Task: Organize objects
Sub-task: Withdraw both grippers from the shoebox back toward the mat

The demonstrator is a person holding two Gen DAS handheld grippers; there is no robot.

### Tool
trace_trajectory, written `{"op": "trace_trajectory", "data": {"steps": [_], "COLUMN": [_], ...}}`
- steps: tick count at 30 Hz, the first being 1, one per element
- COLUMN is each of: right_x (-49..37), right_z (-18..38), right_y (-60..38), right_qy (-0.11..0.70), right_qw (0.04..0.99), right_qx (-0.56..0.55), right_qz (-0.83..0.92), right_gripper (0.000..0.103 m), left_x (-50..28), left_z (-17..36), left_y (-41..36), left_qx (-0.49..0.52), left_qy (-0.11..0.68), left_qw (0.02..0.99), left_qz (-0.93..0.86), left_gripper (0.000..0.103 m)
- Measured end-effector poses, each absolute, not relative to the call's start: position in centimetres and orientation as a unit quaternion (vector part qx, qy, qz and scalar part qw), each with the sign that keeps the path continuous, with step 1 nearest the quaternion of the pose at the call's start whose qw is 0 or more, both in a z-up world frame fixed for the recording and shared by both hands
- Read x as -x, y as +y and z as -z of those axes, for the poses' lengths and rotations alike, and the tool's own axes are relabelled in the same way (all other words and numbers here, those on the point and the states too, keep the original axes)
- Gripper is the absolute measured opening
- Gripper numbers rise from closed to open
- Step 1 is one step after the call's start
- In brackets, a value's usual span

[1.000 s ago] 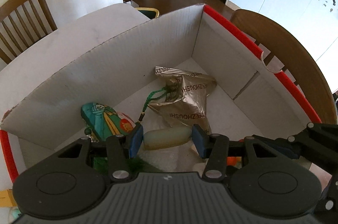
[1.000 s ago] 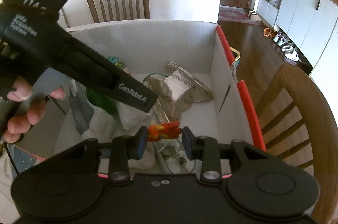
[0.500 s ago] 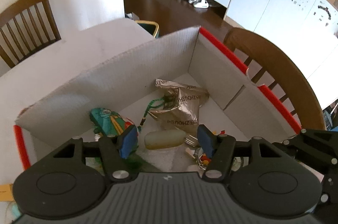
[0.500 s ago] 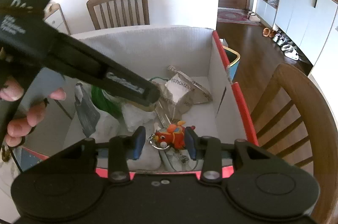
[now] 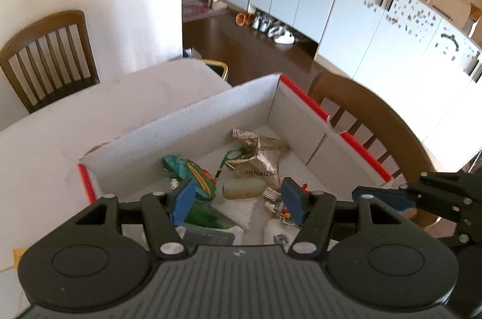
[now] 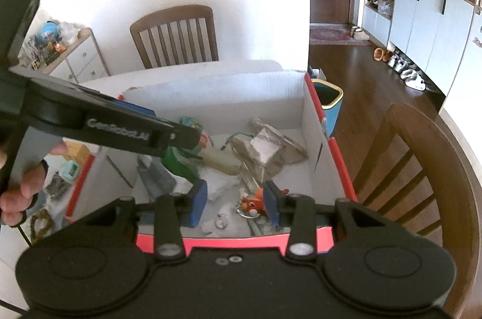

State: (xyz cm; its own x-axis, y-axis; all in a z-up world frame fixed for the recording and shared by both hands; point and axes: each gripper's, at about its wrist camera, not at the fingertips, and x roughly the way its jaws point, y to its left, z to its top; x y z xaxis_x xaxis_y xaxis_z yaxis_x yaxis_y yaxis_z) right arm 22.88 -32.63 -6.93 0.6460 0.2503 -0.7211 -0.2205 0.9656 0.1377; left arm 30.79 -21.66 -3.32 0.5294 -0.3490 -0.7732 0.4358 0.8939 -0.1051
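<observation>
A white cardboard box (image 5: 186,120) with a red rim stands on the table. In it lie a pale cylinder (image 5: 244,189), a crumpled foil bag (image 5: 259,156) and a teal patterned pouch (image 5: 189,171). My left gripper (image 5: 236,201) hovers open above them, with nothing between its blue pads. In the right wrist view, a red-orange toy keychain (image 6: 253,203) lies on the floor of the box (image 6: 217,96). My right gripper (image 6: 235,206) hangs open above it, its pads clear of the toy. The left gripper (image 6: 192,138), held by a hand (image 6: 18,189), reaches in from the left.
Wooden chairs stand at the far side (image 6: 174,39) and at the right (image 6: 421,156) of the white table (image 5: 60,132). Small items (image 6: 70,170) lie on the table left of the box. A blue bin (image 6: 330,102) stands on the floor behind.
The left gripper let go of the pale cylinder and the right one let go of the toy keychain. Both objects now lie in the box. Both grippers rose and drew back above it.
</observation>
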Motion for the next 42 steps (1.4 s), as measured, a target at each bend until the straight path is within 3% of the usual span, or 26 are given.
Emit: {"op": "trace_trajectory", "data": {"steps": [16,19,27,32,35,42], "right_x": [-20.0,-19.3,-18.0,-17.2,-16.7,-15.9], "right_z": [3.5,3.2,3.2,3.4,3.7,4.3], "right_y": [-27.8,-26.6,-23.2,-21.3,-20.1,-17.9], "right_qy": [0.373,0.369,0.365,0.366,0.369,0.370], "right_qw": [0.915,0.917,0.918,0.918,0.916,0.916], "right_qx": [-0.025,-0.027,-0.033,-0.035,-0.034,-0.043], "right_qz": [-0.154,-0.152,-0.151,-0.151,-0.150,-0.145], "right_gripper": [0.044,0.052,0.058,0.070,0.076,0.088], "left_x": [-25.3,-24.5,-22.4,-21.1,-20.4,-19.2], "left_z": [-0.4,-0.3,-0.1,0.4,0.7,1.2], "left_y": [-14.3,-12.4,-7.0,-4.2,-2.6,0.6], "left_qx": [-0.023,-0.017,0.010,0.011,0.009,0.009], "left_qy": [0.387,0.387,0.387,0.383,0.380,0.375], "left_qw": [0.895,0.896,0.900,0.905,0.908,0.913], "left_qz": [0.220,0.217,0.198,0.184,0.174,0.160], "left_gripper": [0.063,0.063,0.067,0.067,0.077,0.082]}}
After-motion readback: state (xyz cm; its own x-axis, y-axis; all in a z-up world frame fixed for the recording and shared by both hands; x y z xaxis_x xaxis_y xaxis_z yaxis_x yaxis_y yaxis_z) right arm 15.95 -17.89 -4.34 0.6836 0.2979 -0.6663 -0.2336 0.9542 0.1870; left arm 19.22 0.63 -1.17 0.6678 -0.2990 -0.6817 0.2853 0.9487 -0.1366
